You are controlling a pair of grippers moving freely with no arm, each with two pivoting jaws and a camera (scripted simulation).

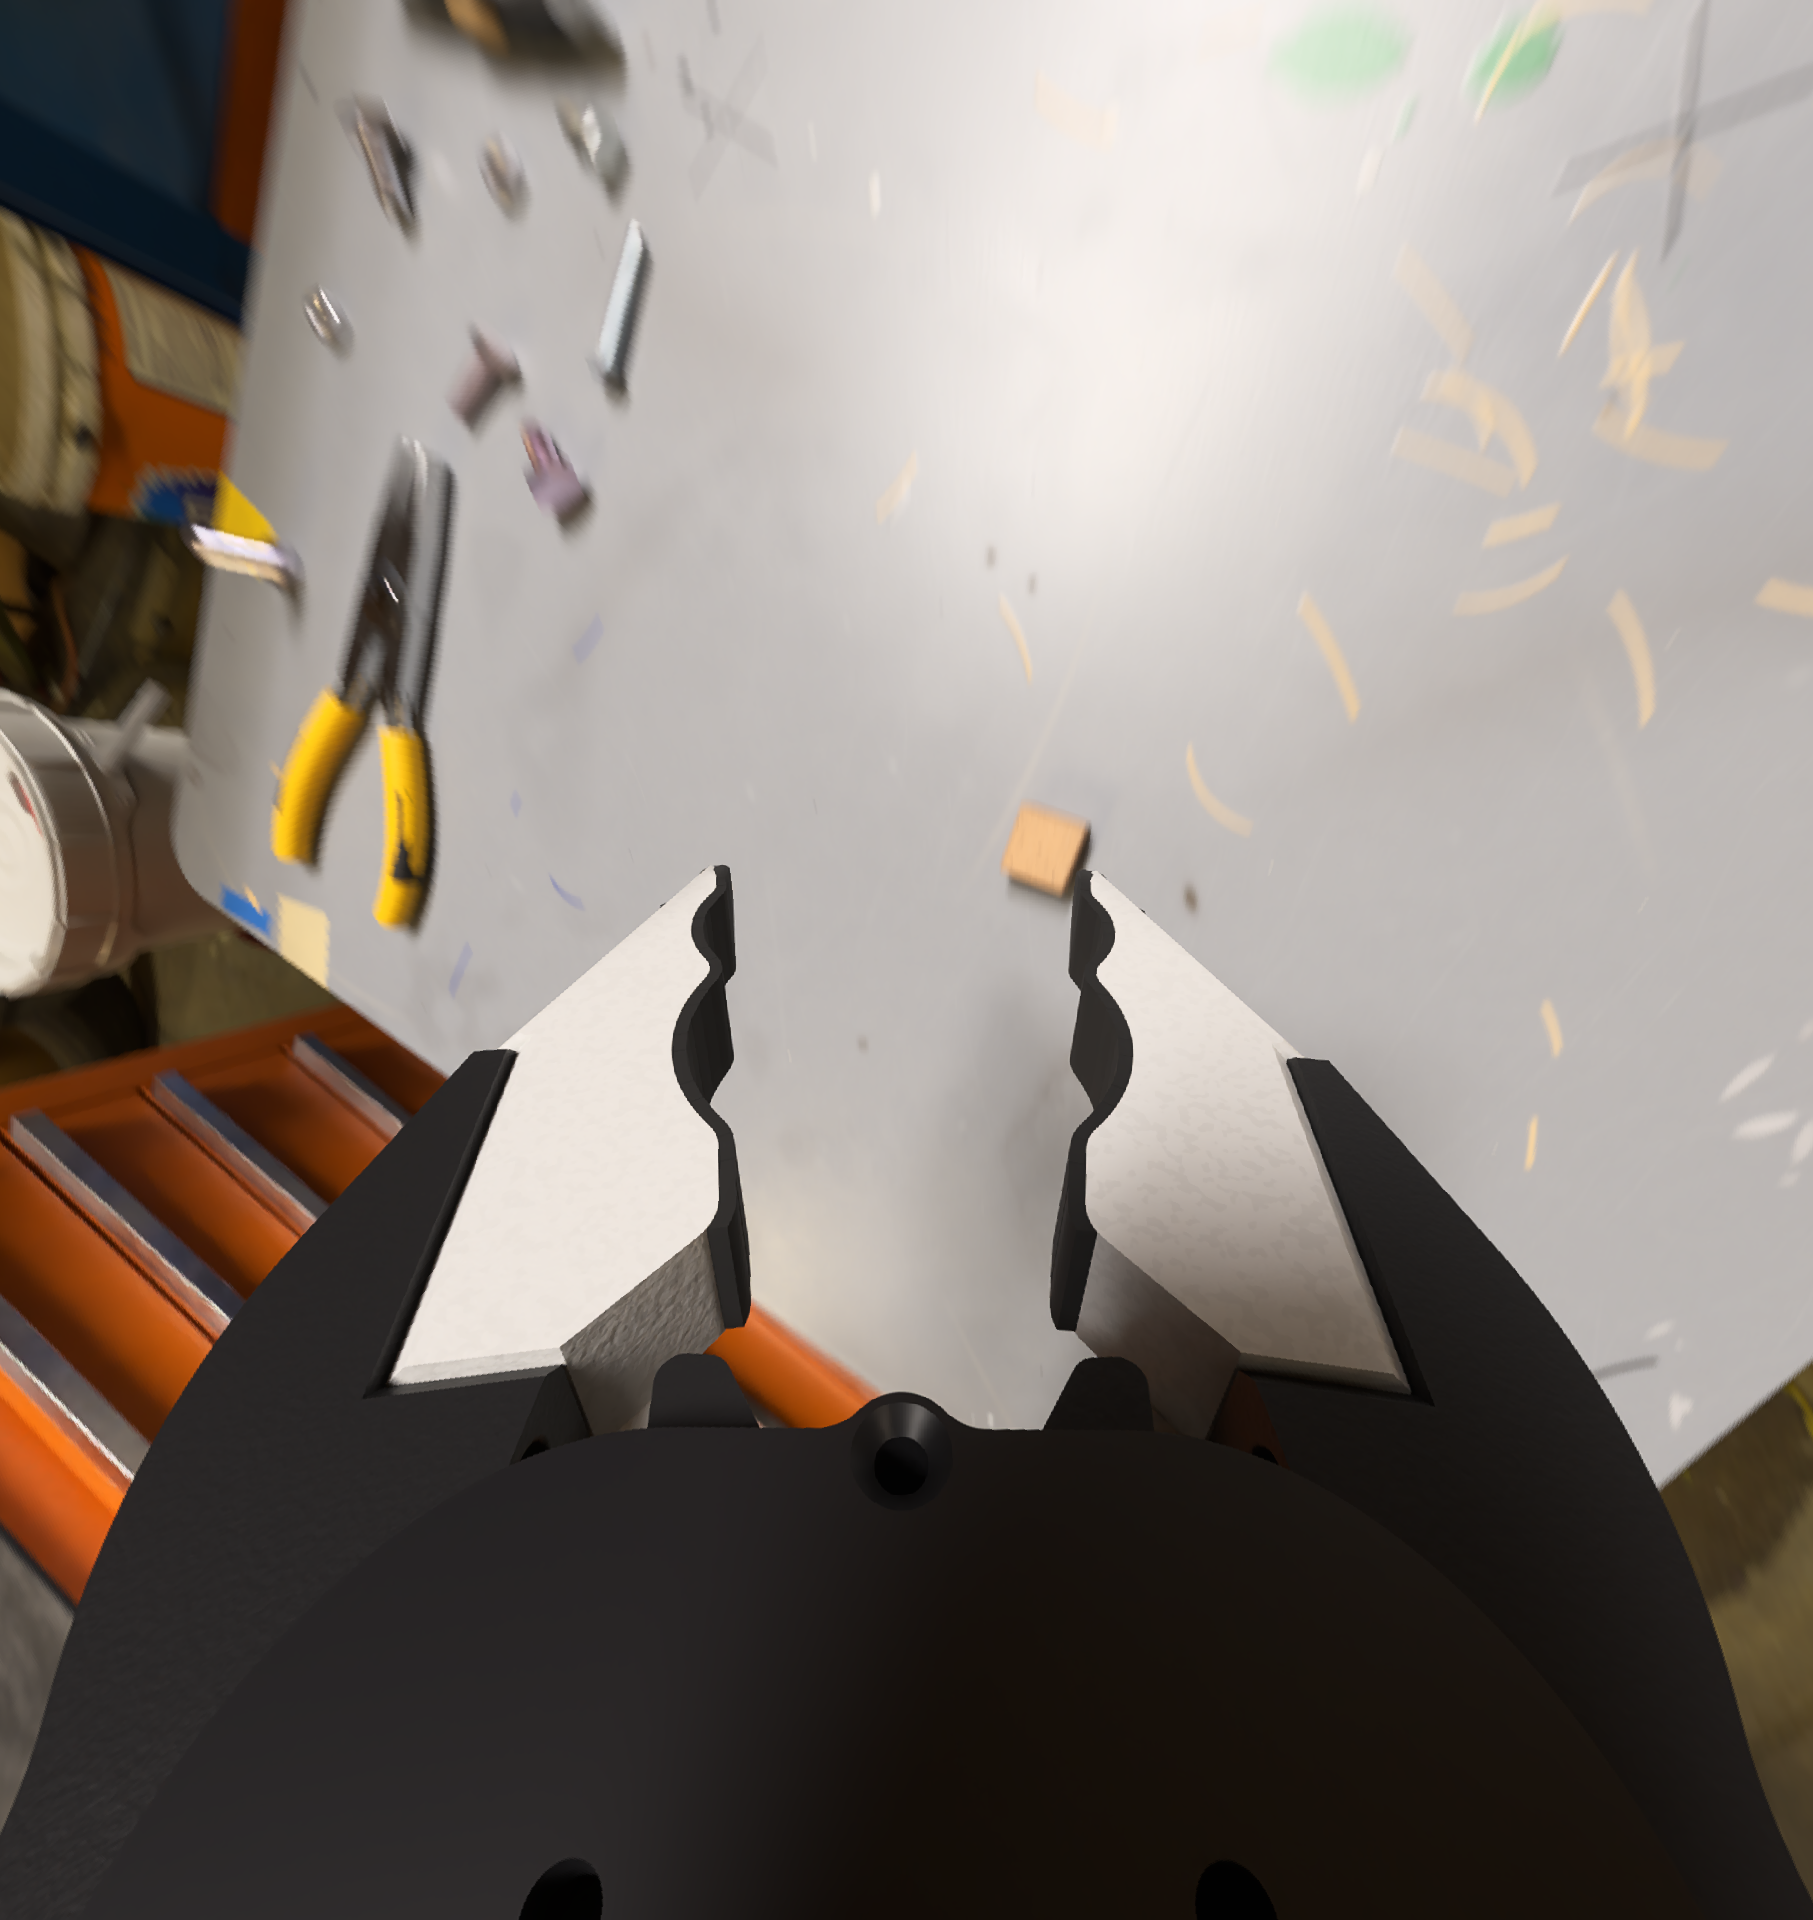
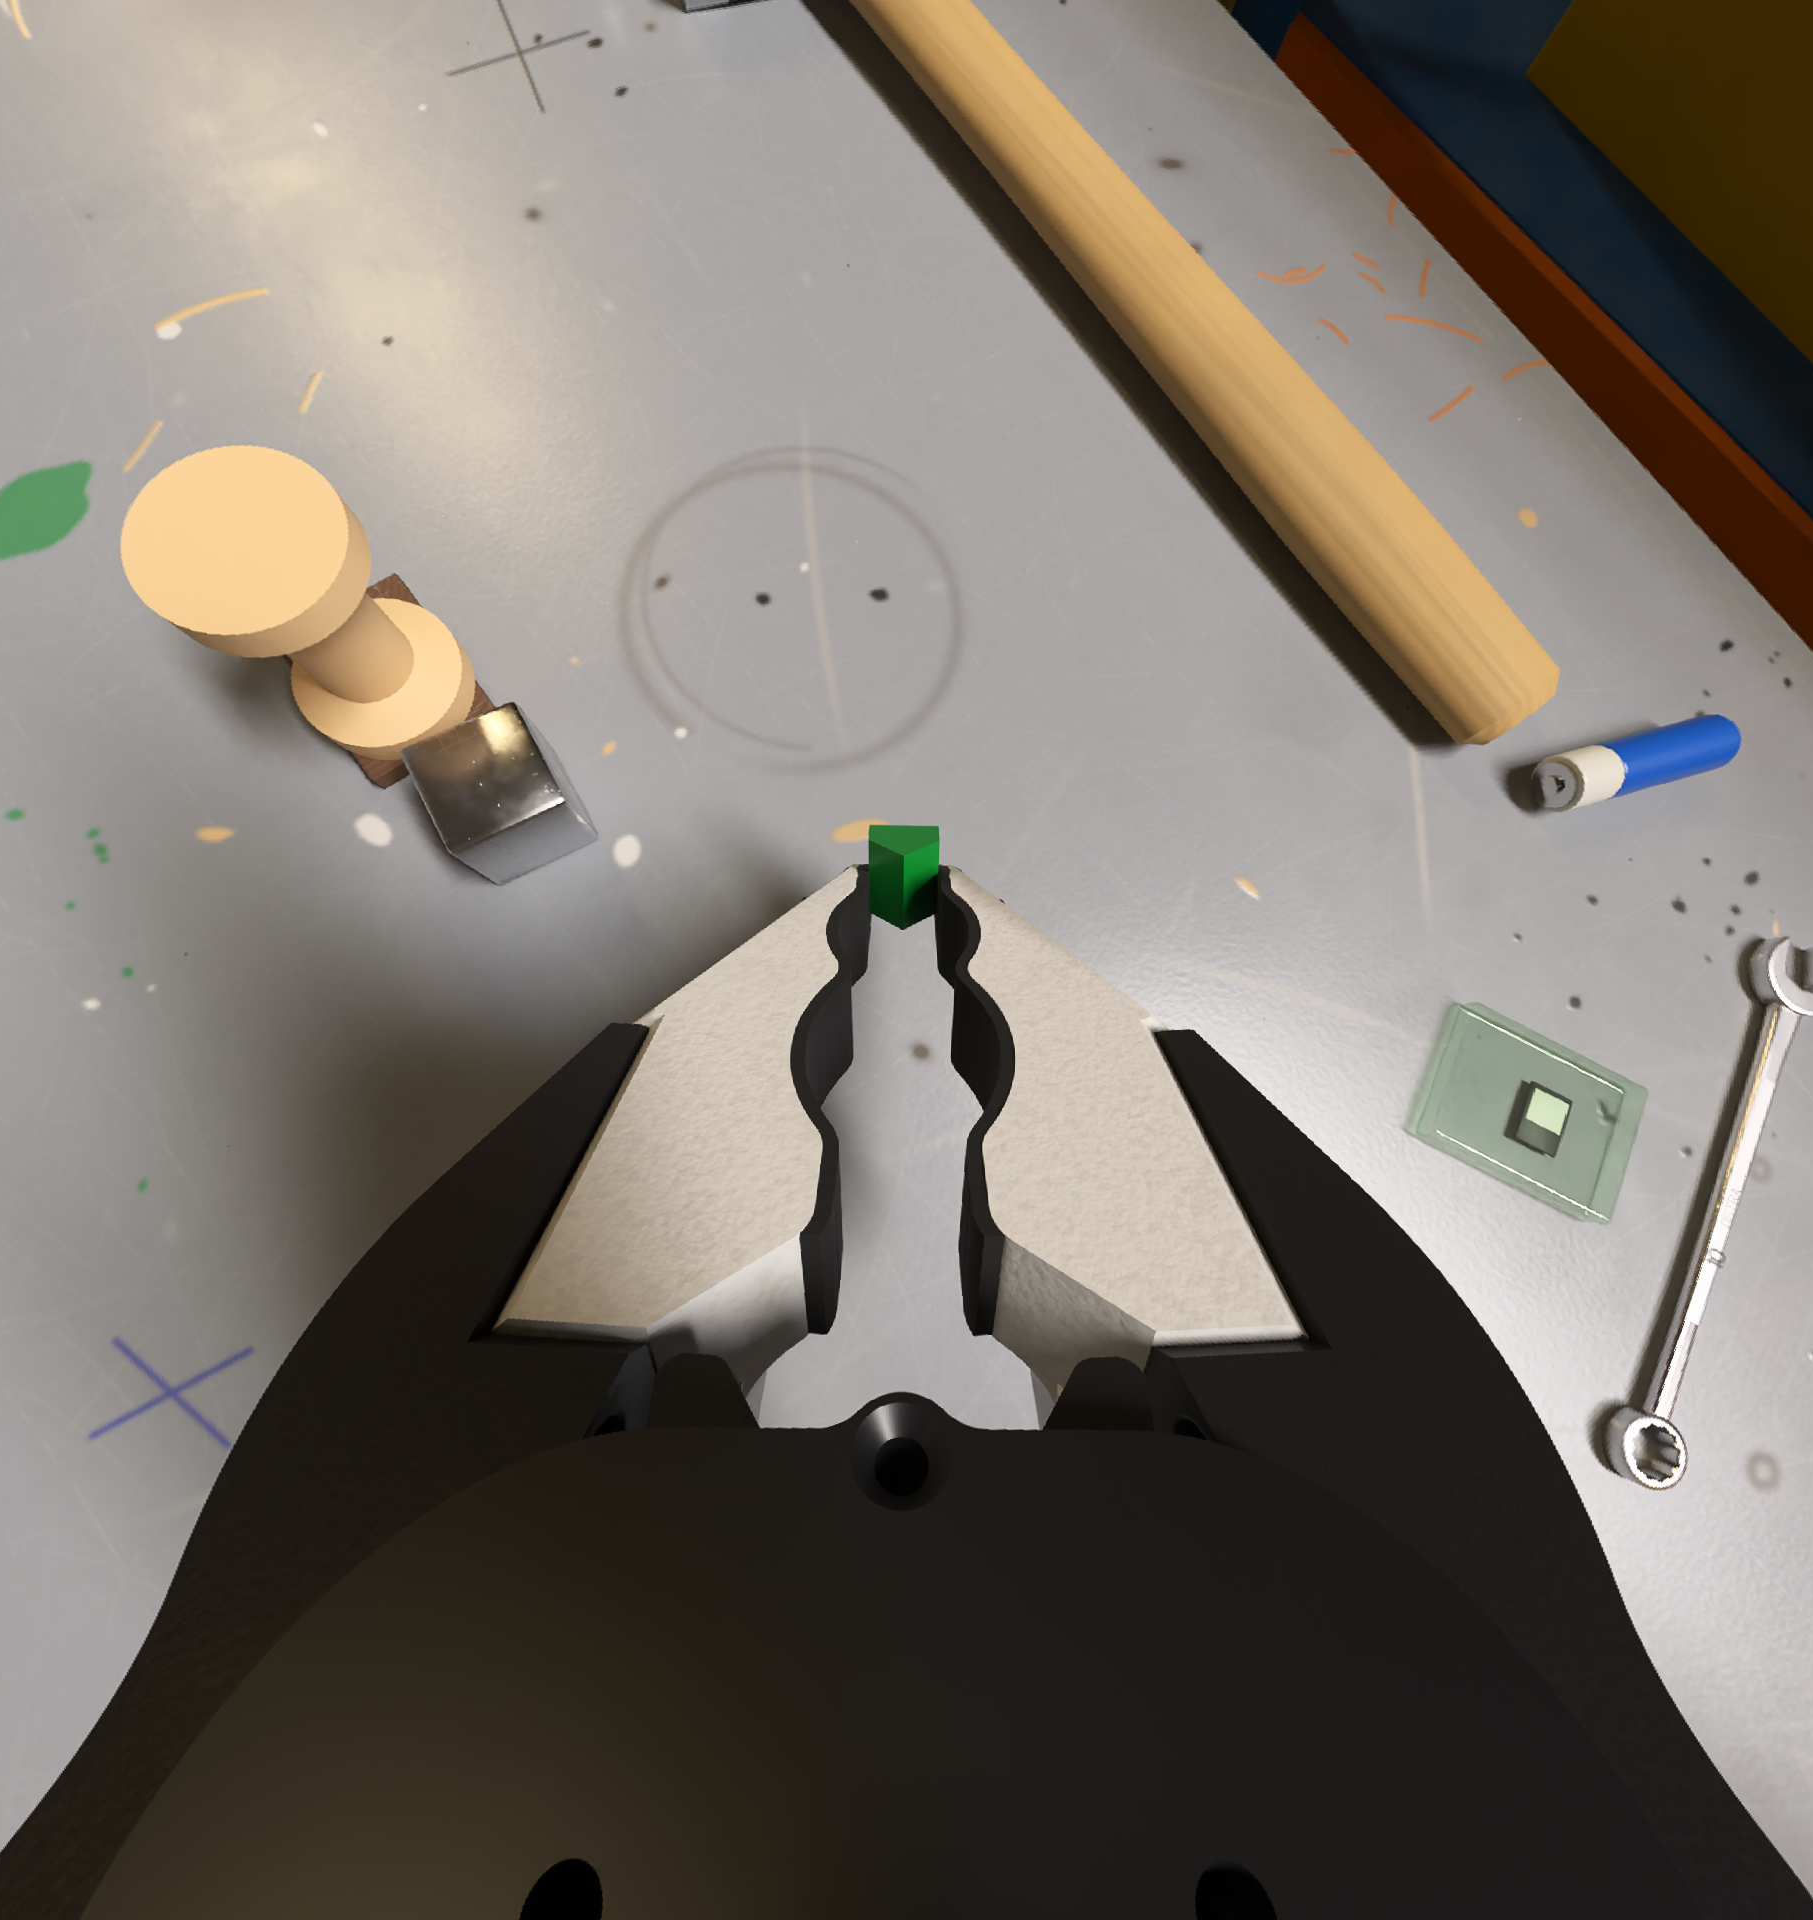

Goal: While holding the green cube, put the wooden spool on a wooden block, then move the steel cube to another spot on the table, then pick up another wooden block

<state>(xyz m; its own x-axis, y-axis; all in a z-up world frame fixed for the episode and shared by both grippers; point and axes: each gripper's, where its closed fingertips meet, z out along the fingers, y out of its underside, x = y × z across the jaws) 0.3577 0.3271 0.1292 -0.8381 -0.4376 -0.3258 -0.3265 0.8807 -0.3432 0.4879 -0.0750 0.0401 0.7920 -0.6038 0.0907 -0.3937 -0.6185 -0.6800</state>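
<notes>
My right gripper (image 2: 903,883) is shut on the small green cube (image 2: 903,871), held at its fingertips above the table. To its left the wooden spool (image 2: 289,603) stands upright on a dark wooden block (image 2: 388,764), mostly hidden beneath it. The steel cube (image 2: 502,790) sits against the front corner of that block. In the left wrist view my left gripper (image 1: 902,883) is open and empty above the table. A light wooden block (image 1: 1045,849) lies on the table just beyond its right fingertip (image 1: 1089,904).
A long wooden dowel (image 2: 1193,343), a blue and white marker (image 2: 1640,764), a green clear case (image 2: 1525,1107) and a wrench (image 2: 1728,1195) lie at the right. Yellow-handled pliers (image 1: 372,727) and small metal parts (image 1: 621,301) lie left, near the table edge (image 1: 227,644).
</notes>
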